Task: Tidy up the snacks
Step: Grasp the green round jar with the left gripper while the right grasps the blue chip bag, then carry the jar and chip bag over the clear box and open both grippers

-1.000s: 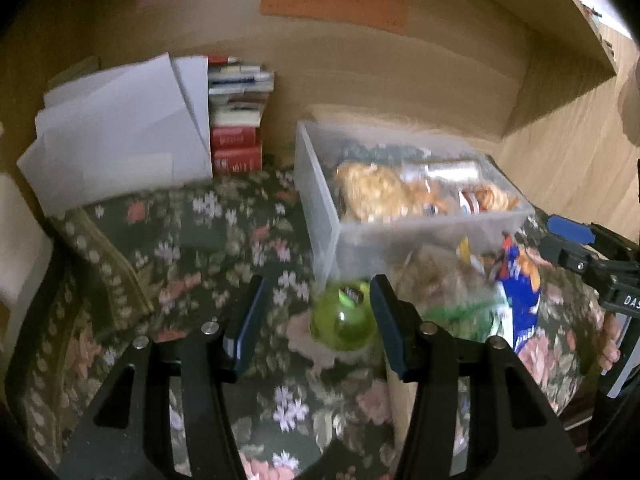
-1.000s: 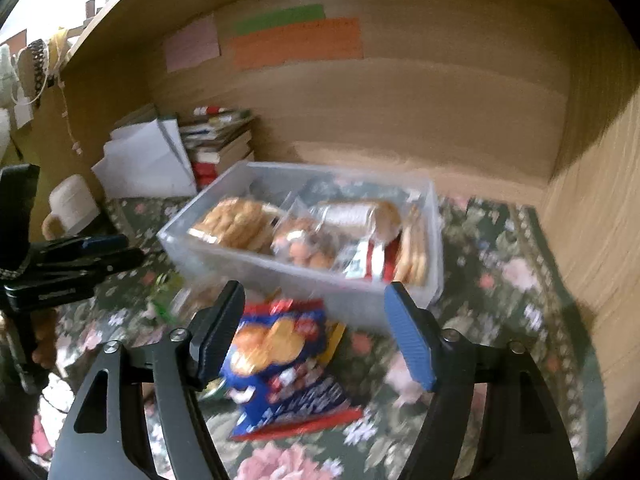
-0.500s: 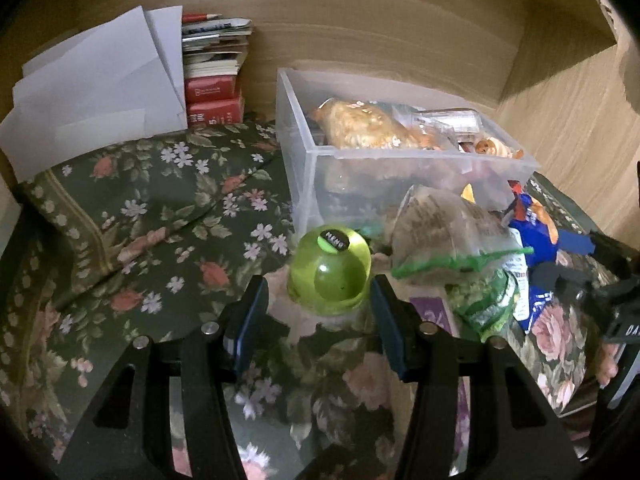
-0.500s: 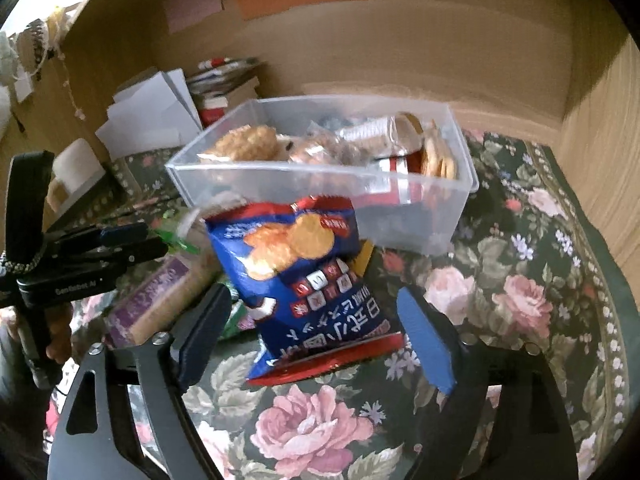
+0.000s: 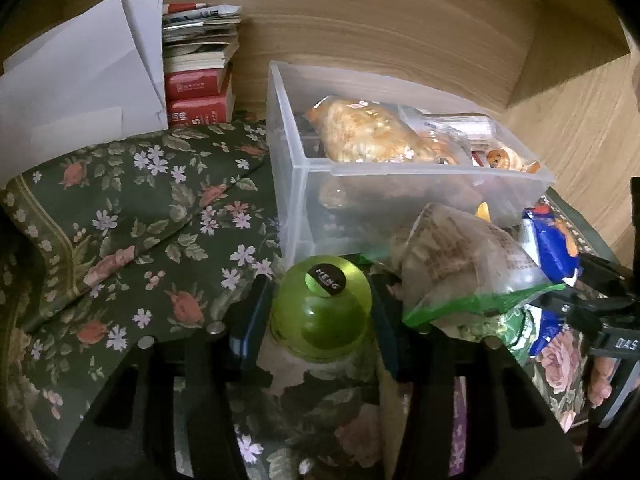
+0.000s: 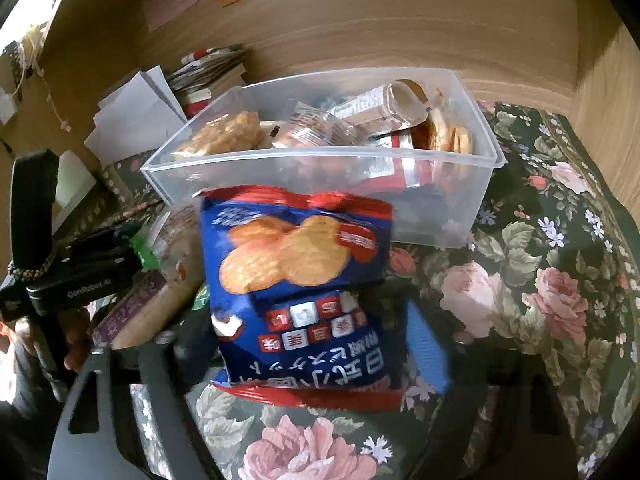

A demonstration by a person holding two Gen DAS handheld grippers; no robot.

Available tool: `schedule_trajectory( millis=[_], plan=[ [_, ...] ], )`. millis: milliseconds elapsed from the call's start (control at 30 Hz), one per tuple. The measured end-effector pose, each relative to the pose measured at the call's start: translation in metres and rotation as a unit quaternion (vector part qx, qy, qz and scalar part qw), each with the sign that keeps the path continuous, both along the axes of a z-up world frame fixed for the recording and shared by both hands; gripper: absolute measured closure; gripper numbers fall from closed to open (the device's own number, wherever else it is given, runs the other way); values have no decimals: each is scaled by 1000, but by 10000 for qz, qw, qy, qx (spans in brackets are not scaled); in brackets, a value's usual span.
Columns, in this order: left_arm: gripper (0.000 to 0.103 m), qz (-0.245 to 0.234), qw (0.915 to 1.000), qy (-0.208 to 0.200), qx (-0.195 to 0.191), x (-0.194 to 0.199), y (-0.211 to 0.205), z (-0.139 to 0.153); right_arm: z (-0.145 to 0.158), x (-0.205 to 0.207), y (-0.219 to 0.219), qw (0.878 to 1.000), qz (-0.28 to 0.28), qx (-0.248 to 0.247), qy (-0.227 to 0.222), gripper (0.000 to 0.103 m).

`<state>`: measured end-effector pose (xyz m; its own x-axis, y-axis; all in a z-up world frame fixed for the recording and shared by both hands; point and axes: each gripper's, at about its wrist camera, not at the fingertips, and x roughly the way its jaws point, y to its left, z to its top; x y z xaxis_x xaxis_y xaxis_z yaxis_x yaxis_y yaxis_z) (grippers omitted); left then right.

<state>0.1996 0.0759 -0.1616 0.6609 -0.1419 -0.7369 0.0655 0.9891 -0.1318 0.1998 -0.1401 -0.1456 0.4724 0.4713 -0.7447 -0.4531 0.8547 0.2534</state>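
Note:
A clear plastic bin [image 5: 400, 170] [image 6: 320, 164] holds several wrapped snacks. In front of it lie a green round container [image 5: 322, 306] with a black label, a clear bag with a green edge [image 5: 464, 264], a purple-wrapped bar [image 6: 136, 312] and a blue cracker bag [image 6: 300, 280] [image 5: 552, 248]. My left gripper [image 5: 320, 320] has its fingers on both sides of the green container, close against it. My right gripper [image 6: 304, 344] has its fingers on both sides of the blue cracker bag, with the left finger partly hidden behind the bag.
A floral green cloth [image 5: 140, 220] covers the table. White papers [image 5: 76, 92] and a stack of books [image 5: 198, 76] stand at the back left against the wooden wall [image 6: 400, 32]. A wooden side wall [image 5: 580, 140] rises on the right.
Both grippers moved forward and down. The left fingers now flank the green container closely. The right fingers closed in around the blue cracker bag, which now stands tilted up between them.

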Motion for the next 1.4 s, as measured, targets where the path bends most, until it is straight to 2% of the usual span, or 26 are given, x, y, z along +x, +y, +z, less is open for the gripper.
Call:
schedule_trajectory(
  millis=[167, 400, 867, 1200, 1400],
  plan=[
    [57, -6, 9999, -64, 140, -4, -4, 2, 3, -3, -3, 9999, -60, 7, -105, 47],
    [57, 76, 9997, -165, 169, -17, 4, 13, 13, -9, -12, 9994, -152, 29, -311, 49],
    [57, 17, 9955, -925, 217, -33, -3, 81, 56, -6, -18, 9951, -207, 158, -953, 49],
    [57, -54, 9913, -1303, 200, -9, -15, 115, 87, 17, -11, 9892, -261, 129, -1439, 49],
    [57, 32, 9909, -1329, 197, 18, -10, 124, 97, 39, -2, 9873, -242, 104, -1570, 49]
  ],
)
